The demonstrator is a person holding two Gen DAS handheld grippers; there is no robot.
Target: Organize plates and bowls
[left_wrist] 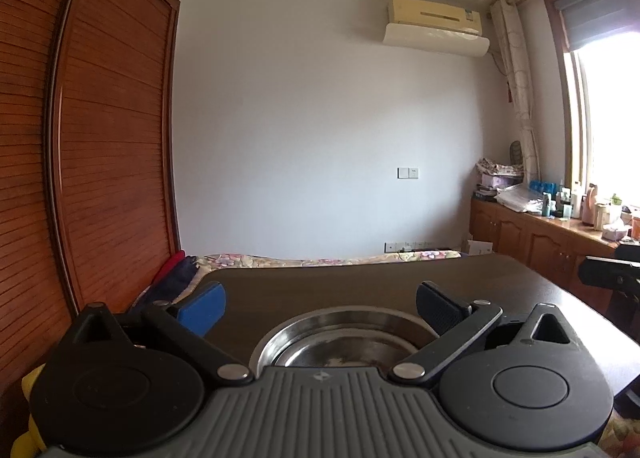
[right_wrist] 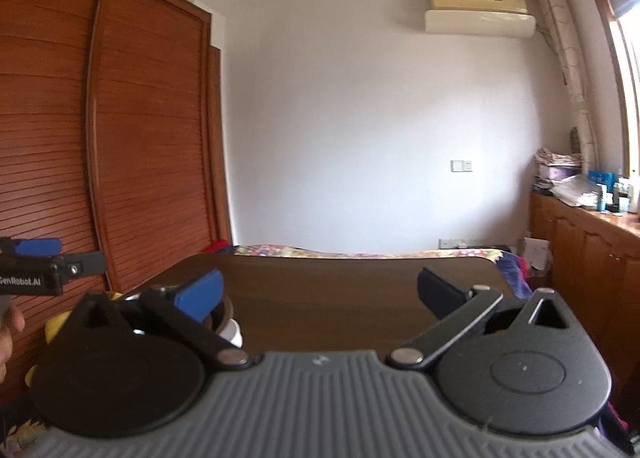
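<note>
While spread wide, both tongs [left_wrist: 320,300] [right_wrist: 320,294] empty above steel bowl [left_wrist: 340,342], dark table [left_wrist: 360,282].

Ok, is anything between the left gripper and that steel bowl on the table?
Nothing visible. The left gripper is open, and the steel bowl sits on the dark table directly below, between its fingers.

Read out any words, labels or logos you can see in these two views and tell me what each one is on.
"GenRobot.AI": white print on the left tongs' black body, first letter cut by the frame edge.
Air conditioner: label too small to read.
Bottles on the cabinet: labels too blurred to read.
</note>
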